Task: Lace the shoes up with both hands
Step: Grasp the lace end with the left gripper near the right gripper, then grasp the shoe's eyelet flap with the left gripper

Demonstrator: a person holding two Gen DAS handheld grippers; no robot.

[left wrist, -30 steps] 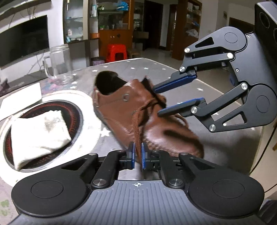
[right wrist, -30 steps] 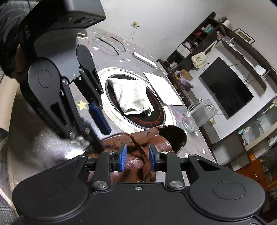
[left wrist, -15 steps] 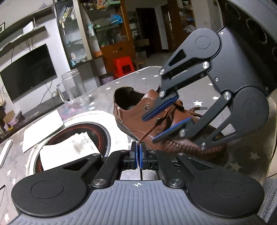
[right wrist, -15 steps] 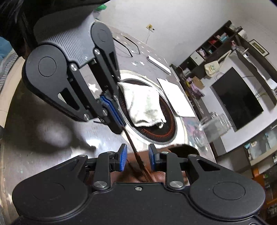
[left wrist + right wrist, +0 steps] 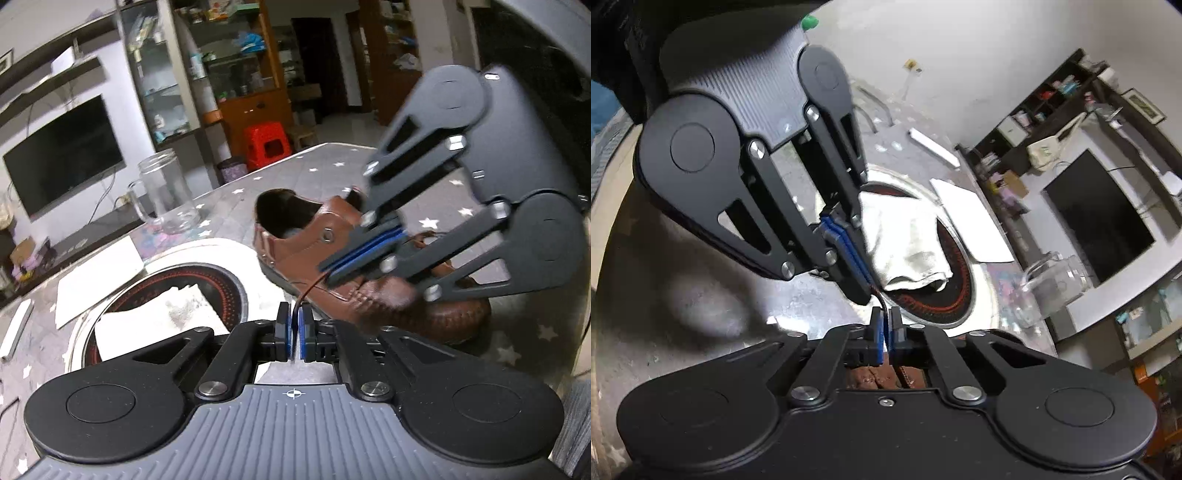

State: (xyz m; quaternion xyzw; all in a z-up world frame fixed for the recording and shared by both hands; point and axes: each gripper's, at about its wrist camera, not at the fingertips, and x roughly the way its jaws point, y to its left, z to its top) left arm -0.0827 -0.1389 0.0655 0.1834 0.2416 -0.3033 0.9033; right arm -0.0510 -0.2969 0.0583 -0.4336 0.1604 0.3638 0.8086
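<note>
Now your right gripper is clamping the lace, having closed since half a second ago. Your left gripper is still pinching the same lace. Ahead of both, the brown shoe is sitting on the starred table. No writing is readable.

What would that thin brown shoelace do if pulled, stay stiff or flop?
Probably floppy: the shoelace curves between the left hand-held gripper and right hand-held gripper. It looks thin, so likely very light. The brown shoe may slide if tugged hard.
</note>
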